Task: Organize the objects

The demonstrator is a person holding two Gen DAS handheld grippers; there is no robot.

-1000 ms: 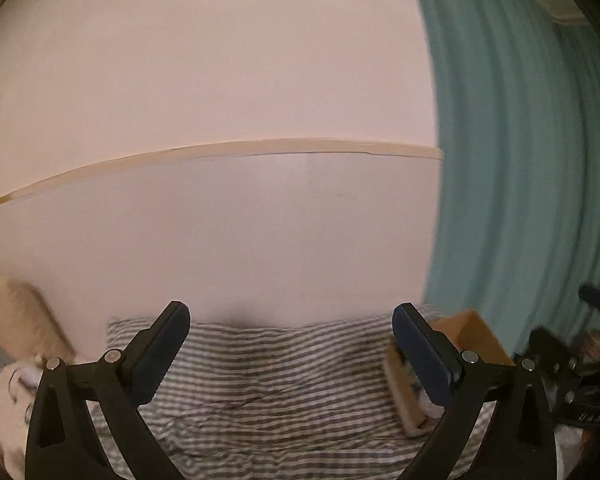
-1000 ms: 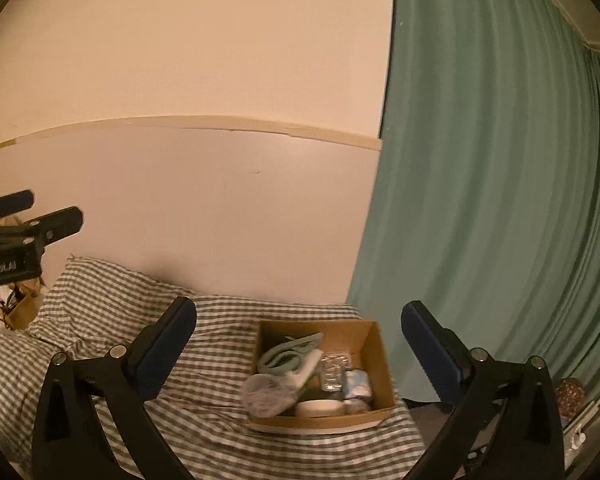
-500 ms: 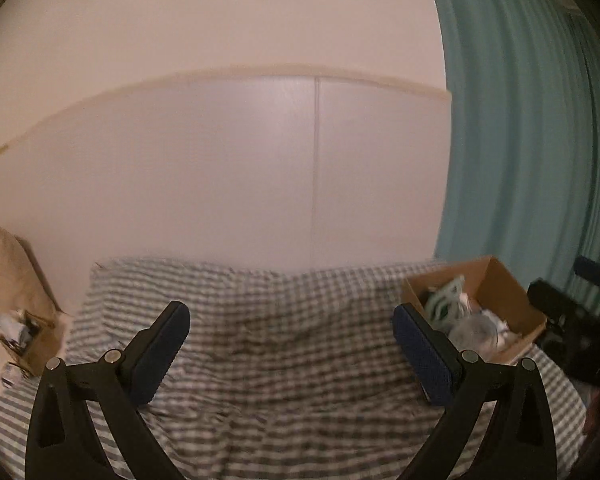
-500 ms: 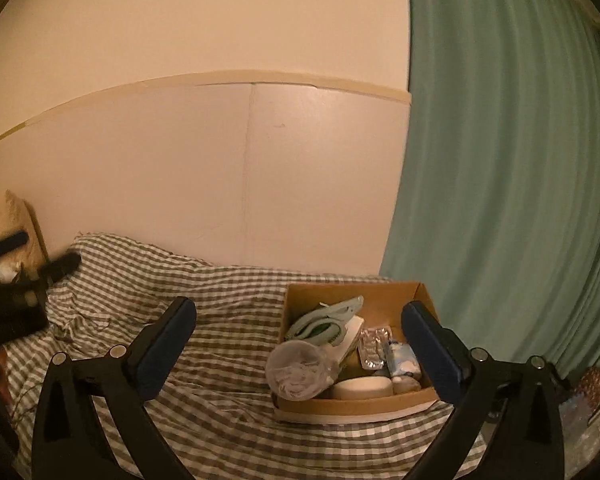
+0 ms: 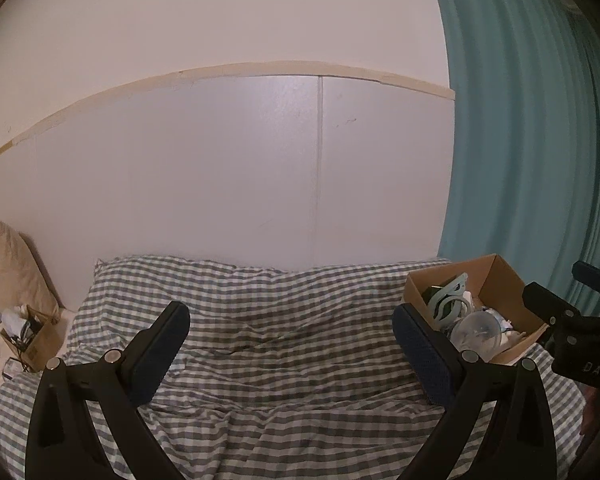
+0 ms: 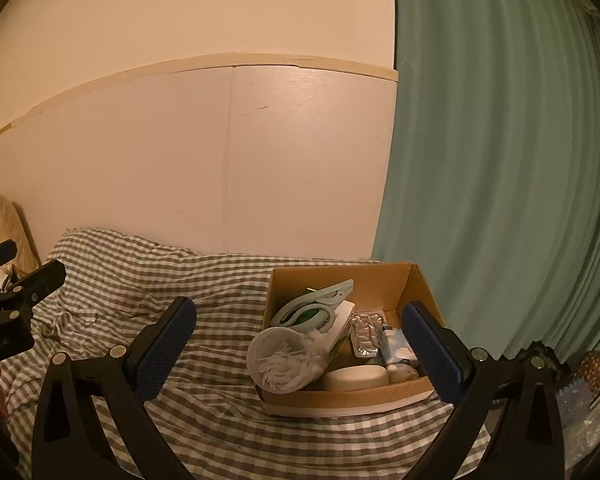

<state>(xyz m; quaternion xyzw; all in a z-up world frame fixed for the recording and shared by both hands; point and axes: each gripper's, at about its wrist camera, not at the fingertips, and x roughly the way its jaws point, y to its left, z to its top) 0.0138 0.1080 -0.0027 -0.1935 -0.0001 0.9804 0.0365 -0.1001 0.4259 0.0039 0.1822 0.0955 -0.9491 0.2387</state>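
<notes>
A brown cardboard box sits on the checked bed cover at the right, near the curtain. It holds a pale green clip, a clear cup of white sticks, a blister pack, a white oval soap and other small items. The box also shows in the left wrist view. My right gripper is open and empty, held above the bed in front of the box. My left gripper is open and empty over the middle of the bed.
A white wall panel stands behind the bed. A teal curtain hangs at the right. A small cardboard box of cables sits on the floor at the left, beside a beige cushion. Clutter lies at the far right.
Both cameras have tilted down and pulled back, so more of the bed and the box show. Both grippers stayed open and empty.
</notes>
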